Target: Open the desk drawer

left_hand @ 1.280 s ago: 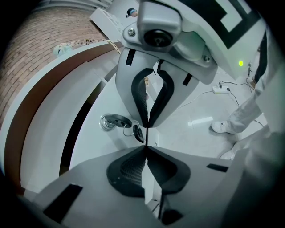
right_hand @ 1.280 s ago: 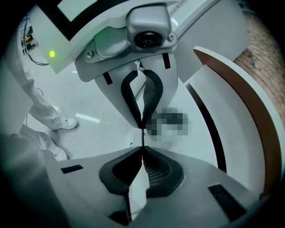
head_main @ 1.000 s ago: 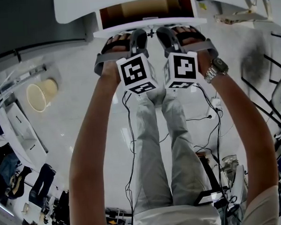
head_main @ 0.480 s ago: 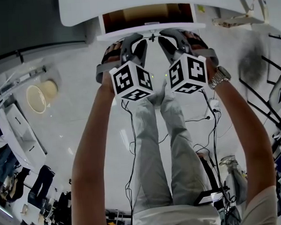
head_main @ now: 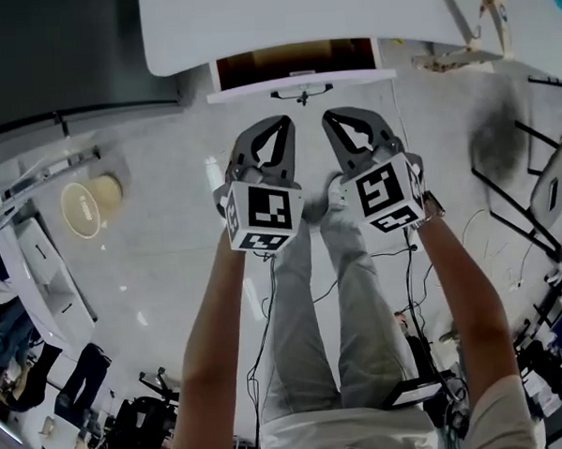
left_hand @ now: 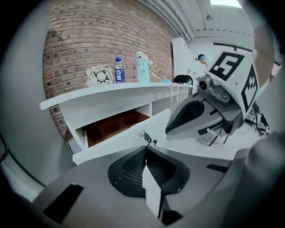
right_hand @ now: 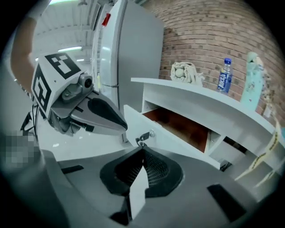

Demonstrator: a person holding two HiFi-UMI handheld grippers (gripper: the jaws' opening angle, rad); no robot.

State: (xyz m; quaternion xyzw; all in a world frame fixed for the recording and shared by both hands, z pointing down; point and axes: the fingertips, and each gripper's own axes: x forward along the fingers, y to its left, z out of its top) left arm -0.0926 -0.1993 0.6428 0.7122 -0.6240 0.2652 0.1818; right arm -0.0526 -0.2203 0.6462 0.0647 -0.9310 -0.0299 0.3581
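The white desk (head_main: 289, 17) has its drawer (head_main: 296, 64) pulled out, showing a brown inside. A small key (head_main: 302, 97) hangs from the drawer's white front. Both grippers hover side by side short of that front, touching nothing. My left gripper (head_main: 282, 122) is shut and empty; my right gripper (head_main: 333, 116) is shut and empty too. In the left gripper view the shut jaw tips (left_hand: 145, 149) point at the key (left_hand: 147, 138), with the open drawer (left_hand: 111, 127) behind. The right gripper view shows the same: jaw tips (right_hand: 142, 149), key (right_hand: 143, 137), drawer (right_hand: 178, 124).
A blue-labelled bottle (left_hand: 118, 70), a pale green bottle (left_hand: 142, 67) and a bundle of rope (left_hand: 100, 75) stand on the desk top against a brick wall. A round bin (head_main: 87, 203) sits on the floor at left. Cables (head_main: 405, 259) trail by the person's legs.
Both grippers have drawn back from the drawer front toward the person, risen and rolled so their marker cubes face differently. The drawer stays open as before.
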